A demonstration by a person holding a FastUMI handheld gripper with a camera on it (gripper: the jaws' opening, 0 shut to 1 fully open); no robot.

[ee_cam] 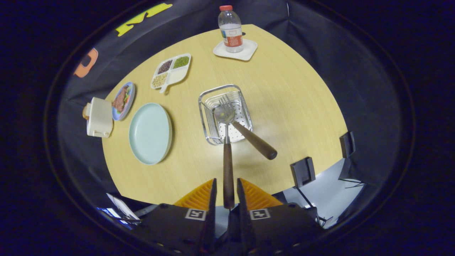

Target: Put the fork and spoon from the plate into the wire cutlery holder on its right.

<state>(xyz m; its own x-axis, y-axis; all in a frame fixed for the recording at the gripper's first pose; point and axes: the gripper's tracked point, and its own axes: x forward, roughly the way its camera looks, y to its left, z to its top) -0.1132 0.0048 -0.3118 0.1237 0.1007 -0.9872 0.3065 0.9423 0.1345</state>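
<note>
No writing can be read: the bottle at the far edge of the table has a red-and-white label too small to make out. There is one bottle, clear plastic with a red cap, standing on one square white coaster. One spoon with a dark wooden handle sits between the gripper fingers, which are closed against the handle on both sides; its metal bowl reaches into the holder, beyond the fingertips. One fork, same dark handle, already stands in the holder, tines at the far side, handle leaning out to the near right. The holder is a single rectangular wire basket with a perforated floor. Left of it lies one round pale green plate, bare. Farther left are one small blue dish with food, one cream boxy object, and one white divided tray with three sections of grains or beans. The table is light wood, smooth.
</note>
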